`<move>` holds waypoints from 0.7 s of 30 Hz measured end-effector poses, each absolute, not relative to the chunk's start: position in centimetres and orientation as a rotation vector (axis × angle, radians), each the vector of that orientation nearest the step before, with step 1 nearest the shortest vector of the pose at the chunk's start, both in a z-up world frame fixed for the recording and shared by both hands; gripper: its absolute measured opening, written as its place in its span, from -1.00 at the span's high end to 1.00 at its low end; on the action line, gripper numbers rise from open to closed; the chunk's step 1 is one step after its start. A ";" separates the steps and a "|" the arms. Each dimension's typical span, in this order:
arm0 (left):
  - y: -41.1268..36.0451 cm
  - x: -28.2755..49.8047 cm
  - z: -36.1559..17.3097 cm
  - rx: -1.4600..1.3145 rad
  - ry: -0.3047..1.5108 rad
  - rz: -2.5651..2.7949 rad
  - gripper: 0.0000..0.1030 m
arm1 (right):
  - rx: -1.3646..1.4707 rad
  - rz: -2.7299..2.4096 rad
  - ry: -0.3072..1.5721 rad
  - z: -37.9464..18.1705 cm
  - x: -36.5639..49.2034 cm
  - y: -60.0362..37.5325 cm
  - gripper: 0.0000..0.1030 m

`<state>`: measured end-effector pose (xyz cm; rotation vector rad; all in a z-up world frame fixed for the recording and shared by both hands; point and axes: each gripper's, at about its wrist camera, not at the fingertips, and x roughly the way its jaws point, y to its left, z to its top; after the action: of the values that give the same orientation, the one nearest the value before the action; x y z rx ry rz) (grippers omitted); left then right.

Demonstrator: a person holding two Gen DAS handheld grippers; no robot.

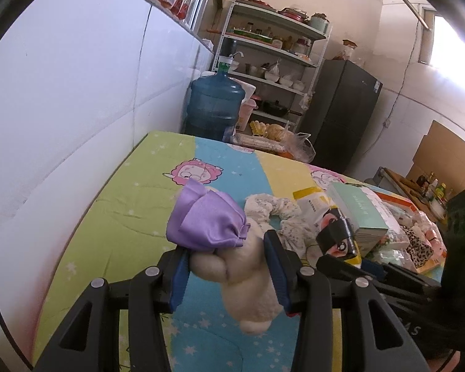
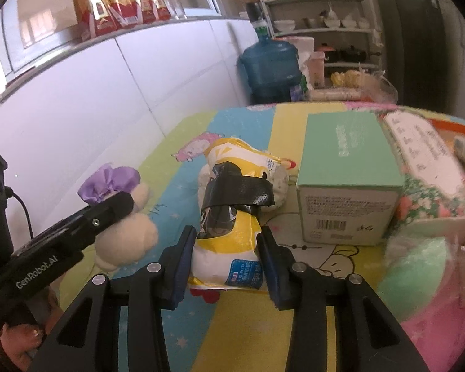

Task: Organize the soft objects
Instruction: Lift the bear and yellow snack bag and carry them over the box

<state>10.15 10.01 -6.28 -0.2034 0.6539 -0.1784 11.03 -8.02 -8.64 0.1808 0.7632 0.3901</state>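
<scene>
- Nearest us, our left gripper [image 1: 226, 266] is clenched on a cream plush [image 1: 245, 279]; both blue pads press its body, and it hangs off the sheet [image 1: 124, 210], one end drooping below the fingers; a purple satin bow [image 1: 207, 220] sits on its far end, just above the left pad.
- Our right gripper [image 2: 226, 257] grips a yellow-and-white packet [image 2: 229, 248] at its near end; the pads touch both its sides; a black strap [image 2: 238, 192] wraps its middle.
- In the right view the left gripper [image 2: 121, 207] comes in from the left with the plush [image 2: 130, 235] in it, just beside the packet; a hand [image 2: 18, 344] shows at the lower left corner.
- Just right of the packet stands a green-topped box [image 2: 347, 155] on the sheet; against its right side lies a floral pack [image 2: 424, 161]; a blurred green soft thing [image 2: 418, 266] sits near the right edge.
- Behind the plush, in the left view, a white speckled cloth [image 1: 272, 207] lies crumpled on the sheet, near the box [image 1: 359, 204].
- Past the bed's far edge stands a blue water jug [image 1: 214, 105] against the wall; beside it a white shelf rack [image 1: 272, 46] with bowls and jars; a dark fridge [image 1: 341, 114] stands to its right.
</scene>
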 end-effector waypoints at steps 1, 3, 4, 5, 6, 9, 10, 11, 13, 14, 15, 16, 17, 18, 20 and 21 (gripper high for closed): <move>9.8 10.0 -6.0 -0.201 0.651 -0.180 0.11 | 0.179 0.392 0.756 -8.4 10.8 -8.0 0.18; 9.6 9.8 -5.7 -0.198 0.645 -0.182 0.11 | 0.177 0.397 0.736 -7.8 10.1 -8.2 0.18; 9.5 9.7 -5.5 -0.197 0.642 -0.184 0.11 | 0.173 0.397 0.726 -7.5 9.8 -8.3 0.18; 9.4 9.5 -5.4 -0.195 0.639 -0.187 0.11 | 0.171 0.399 0.715 -7.2 9.5 -8.5 0.18; 9.2 9.3 -5.2 -0.191 0.635 -0.189 0.11 | 0.170 0.401 0.706 -6.9 9.1 -8.7 0.18; 8.6 8.7 -4.7 -0.182 0.624 -0.194 0.11 | 0.171 0.401 0.690 -6.2 8.6 -9.1 0.18; 8.4 8.5 -4.5 -0.179 0.619 -0.198 0.11 | 0.172 0.402 0.683 -6.0 8.4 -9.3 0.18; 8.4 8.5 -4.3 -0.177 0.615 -0.201 0.11 | 0.173 0.401 0.678 -5.8 8.1 -9.5 0.18; 7.8 8.2 -4.0 -0.170 0.609 -0.208 0.11 | 0.172 0.398 0.666 -5.6 7.3 -10.0 0.18; 7.3 8.0 -3.8 -0.166 0.607 -0.212 0.11 | 0.170 0.395 0.659 -5.3 6.9 -10.4 0.18; 7.0 7.9 -3.7 -0.161 0.604 -0.216 0.11 | 0.169 0.393 0.655 -5.2 6.6 -10.6 0.18; 6.7 7.7 -3.5 -0.157 0.602 -0.220 0.11 | 0.169 0.390 0.649 -5.0 6.3 -10.9 0.18; 6.5 7.6 -3.4 -0.155 0.600 -0.224 0.11 | 0.169 0.388 0.644 -4.9 5.9 -11.2 0.18; 6.1 7.4 -3.2 -0.152 0.597 -0.229 0.11 | 0.171 0.385 0.638 -4.7 5.6 -11.6 0.18; 5.5 7.2 -3.0 -0.147 0.592 -0.235 0.11 | 0.172 0.377 0.628 -4.4 5.1 -12.3 0.18; 5.1 7.0 -2.8 -0.143 0.589 -0.239 0.11 | 0.172 0.374 0.624 -4.3 5.0 -12.6 0.18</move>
<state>6.99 5.13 -2.79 -0.1431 0.5887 -0.2394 5.04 -12.56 -4.28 0.1722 0.6238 0.3737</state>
